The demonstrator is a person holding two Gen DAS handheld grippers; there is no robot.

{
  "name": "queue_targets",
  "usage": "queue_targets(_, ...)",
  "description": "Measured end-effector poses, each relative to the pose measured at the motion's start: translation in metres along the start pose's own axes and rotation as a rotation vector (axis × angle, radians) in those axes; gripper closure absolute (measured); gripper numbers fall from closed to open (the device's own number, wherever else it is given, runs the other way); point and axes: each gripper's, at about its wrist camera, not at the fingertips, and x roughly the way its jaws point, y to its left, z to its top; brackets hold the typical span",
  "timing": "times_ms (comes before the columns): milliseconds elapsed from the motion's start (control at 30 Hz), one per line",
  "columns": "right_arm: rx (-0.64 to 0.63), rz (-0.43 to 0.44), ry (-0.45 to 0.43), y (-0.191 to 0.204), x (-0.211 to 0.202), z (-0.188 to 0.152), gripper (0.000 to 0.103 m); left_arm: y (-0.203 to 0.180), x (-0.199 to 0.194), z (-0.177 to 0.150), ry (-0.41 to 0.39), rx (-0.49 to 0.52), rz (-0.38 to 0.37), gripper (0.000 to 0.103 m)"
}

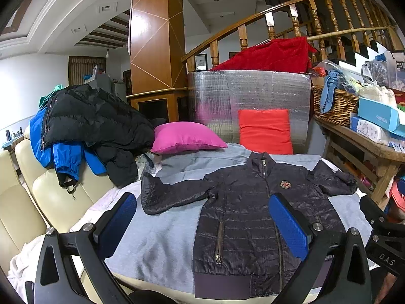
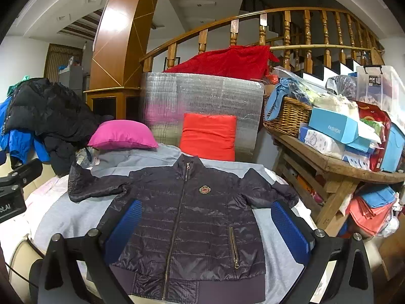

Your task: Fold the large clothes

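Slick quilted nylon, that's my worry: the dark jacket (image 1: 243, 207) lies flat, front up and zipped, on the grey sheet (image 1: 157, 240), both sleeves spread, and neither tool is touching it. My left gripper (image 1: 210, 225) hangs with its blue pads wide apart and nothing between them; my right gripper (image 2: 207, 230) does too, its jaws spanning the jacket's lower body.

Risks as I read them: a shallow pinch at the left sleeve (image 1: 162, 192), out at nine o'clock, could slide off the shiny shell, or catch the sheet beneath and drag it into the fold. The puffy fill may spring a fold back open. The right sleeve (image 2: 268, 190), at three o'clock, sits close to the sheet's edge and could slip off.

Count, left to right: one heap of coats, black over blue (image 1: 83, 121); one pink cushion (image 1: 187, 136); one jacket, two sleeves, two pocket zips, one chest badge (image 2: 205, 190); one red cushion (image 2: 210, 136); one wicker basket (image 2: 288, 116).
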Motion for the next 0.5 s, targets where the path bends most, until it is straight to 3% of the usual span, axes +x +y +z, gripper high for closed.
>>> queue_targets(500, 0.007, -0.001, 0.029, -0.007, 0.016, -0.001, 0.0, -0.009, 0.017, -0.003, 0.022, 0.024, 0.004, 0.0)
